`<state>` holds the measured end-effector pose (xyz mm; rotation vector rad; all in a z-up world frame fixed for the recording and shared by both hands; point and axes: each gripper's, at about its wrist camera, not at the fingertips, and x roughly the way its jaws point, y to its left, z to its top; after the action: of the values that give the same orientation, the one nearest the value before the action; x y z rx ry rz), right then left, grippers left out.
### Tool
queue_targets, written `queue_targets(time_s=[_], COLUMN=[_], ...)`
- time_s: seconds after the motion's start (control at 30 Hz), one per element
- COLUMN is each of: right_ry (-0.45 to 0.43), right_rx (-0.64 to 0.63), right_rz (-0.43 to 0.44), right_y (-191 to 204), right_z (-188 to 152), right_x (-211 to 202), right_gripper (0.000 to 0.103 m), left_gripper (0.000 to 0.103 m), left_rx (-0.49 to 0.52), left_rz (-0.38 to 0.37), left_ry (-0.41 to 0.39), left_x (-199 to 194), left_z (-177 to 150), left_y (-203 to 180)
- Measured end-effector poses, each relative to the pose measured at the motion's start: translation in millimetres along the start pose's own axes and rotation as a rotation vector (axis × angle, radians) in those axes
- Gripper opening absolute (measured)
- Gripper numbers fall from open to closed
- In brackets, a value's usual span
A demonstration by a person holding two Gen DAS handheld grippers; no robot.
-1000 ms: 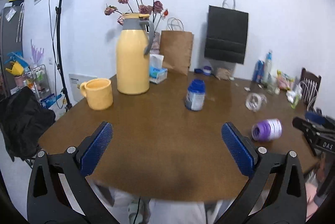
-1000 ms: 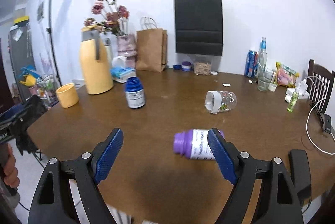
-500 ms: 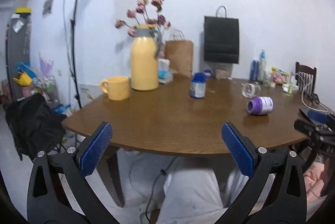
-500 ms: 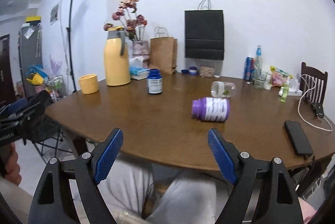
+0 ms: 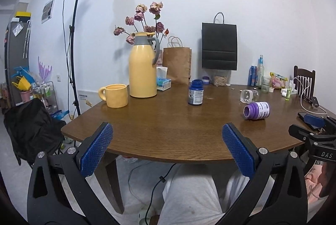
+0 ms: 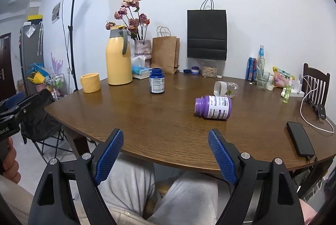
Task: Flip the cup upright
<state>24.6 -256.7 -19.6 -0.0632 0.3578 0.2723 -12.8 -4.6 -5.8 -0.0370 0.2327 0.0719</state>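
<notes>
both tools released, jaws wide, held off near edge of surface (image 6: 168, 130): left tool (image 5: 168, 149), right tool (image 6: 166, 151). yellow cup (image 5: 116, 95) upright, far left, beside yellow jug (image 5: 143, 71). purple bottle (image 6: 213, 107) lying on side, right.

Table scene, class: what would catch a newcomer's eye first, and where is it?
The tall yellow jug stands at the table's far left with wilted roses behind it and a yellow mug beside it. Right of centre, a purple bottle and a clear cup lie on their sides.
</notes>
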Motion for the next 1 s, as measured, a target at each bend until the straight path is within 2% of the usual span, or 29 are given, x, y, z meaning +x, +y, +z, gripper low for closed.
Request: queue_targets(time_s=[0.5, 1.0], right_ry=[0.015, 0.022], right_rx=[0.058, 0.048], right_rz=[0.001, 0.012], right_y=[-15, -13], right_z=[0, -2], right_x=[4, 7], right_gripper=[0.087, 0.087], left_gripper=[0.103, 0.103], left_rx=[-0.001, 0.008], left_rz=[-0.010, -0.013], left_ry=[0.022, 0.021], left_x=[4, 5], left_z=[2, 1], left_y=[3, 0])
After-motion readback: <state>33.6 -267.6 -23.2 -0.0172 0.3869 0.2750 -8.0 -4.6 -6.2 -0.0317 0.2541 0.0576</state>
